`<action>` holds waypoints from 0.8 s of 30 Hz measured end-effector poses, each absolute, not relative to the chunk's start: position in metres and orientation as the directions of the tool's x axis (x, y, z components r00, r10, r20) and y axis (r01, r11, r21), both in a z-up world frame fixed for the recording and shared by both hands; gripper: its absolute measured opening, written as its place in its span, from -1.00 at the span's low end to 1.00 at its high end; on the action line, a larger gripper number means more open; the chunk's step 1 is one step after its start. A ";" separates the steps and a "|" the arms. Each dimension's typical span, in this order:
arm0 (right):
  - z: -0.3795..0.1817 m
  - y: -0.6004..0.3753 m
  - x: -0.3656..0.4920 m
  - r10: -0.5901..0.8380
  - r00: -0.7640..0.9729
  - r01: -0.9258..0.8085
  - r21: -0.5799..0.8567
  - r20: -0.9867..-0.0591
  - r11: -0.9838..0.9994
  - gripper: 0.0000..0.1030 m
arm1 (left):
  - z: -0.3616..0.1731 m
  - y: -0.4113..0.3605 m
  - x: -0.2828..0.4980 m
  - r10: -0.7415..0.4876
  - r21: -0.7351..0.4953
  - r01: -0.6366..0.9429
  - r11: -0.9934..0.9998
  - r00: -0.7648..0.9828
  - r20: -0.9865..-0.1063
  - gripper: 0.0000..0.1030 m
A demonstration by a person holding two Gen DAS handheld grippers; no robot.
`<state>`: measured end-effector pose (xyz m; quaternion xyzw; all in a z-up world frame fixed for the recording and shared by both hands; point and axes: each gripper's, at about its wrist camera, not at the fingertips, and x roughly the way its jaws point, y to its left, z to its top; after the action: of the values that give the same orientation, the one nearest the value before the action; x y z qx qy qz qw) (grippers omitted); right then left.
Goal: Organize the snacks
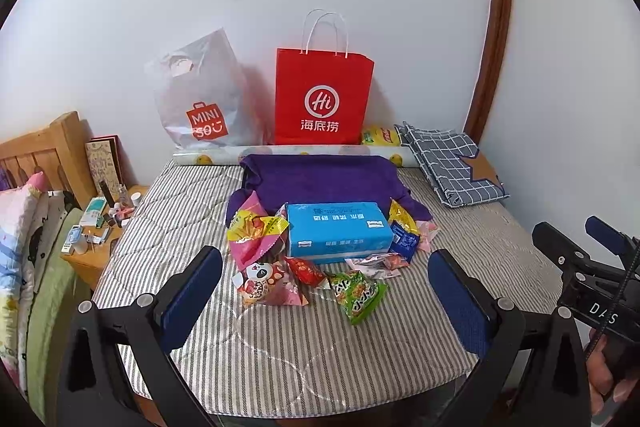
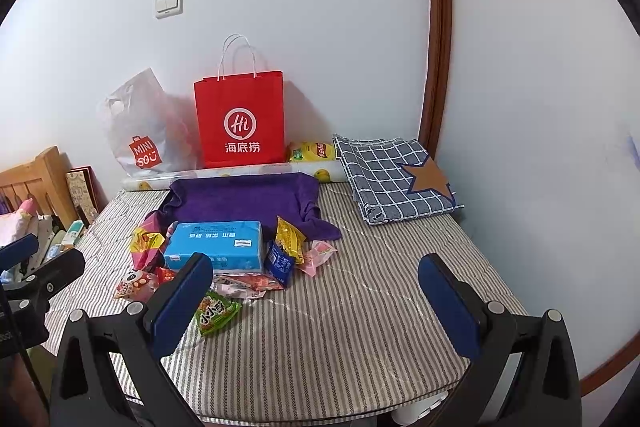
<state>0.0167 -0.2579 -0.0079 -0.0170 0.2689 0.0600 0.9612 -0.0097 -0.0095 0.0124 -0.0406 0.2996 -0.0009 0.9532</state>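
Note:
Several snack packets lie around a blue tissue pack [image 1: 339, 229] [image 2: 216, 245] on a striped mattress [image 1: 280, 347] [image 2: 340, 339]: a green packet [image 1: 358, 295] [image 2: 216, 311], a pink panda packet [image 1: 262, 281] [image 2: 134, 283], a red one [image 1: 306, 271], a yellow one [image 2: 290, 239] and a dark blue one [image 1: 404, 241] [image 2: 280, 263]. My left gripper [image 1: 326, 281] is open and empty, hovering in front of the pile. My right gripper [image 2: 316, 285] is open and empty, to the right of the pile.
A red paper bag [image 1: 322, 99] [image 2: 240, 119] and a white plastic bag [image 1: 200, 99] [image 2: 148, 131] stand against the wall. A purple towel [image 1: 324, 179] [image 2: 240, 197], a checked cloth [image 1: 448, 163] [image 2: 392, 179] and a yellow chip bag [image 2: 314, 151] lie behind. A cluttered bedside table [image 1: 96, 227] stands at left.

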 end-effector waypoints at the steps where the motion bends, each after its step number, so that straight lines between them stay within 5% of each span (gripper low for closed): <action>1: -0.008 -0.258 0.017 0.106 0.848 -0.125 -0.001 -0.519 0.992 1.00 | 0.013 -0.010 -0.010 -0.027 -0.078 -0.022 0.997 0.821 -0.571 0.98; 24: -0.008 -0.253 0.012 0.117 0.852 -0.137 -0.003 -0.510 0.991 1.00 | 0.014 -0.011 -0.010 -0.029 -0.083 -0.021 0.996 0.823 -0.568 0.98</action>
<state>0.0122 -0.2534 -0.0076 -0.0194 0.2636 0.0659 0.9622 -0.0103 -0.0107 0.0138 -0.0426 0.2979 -0.0021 0.9536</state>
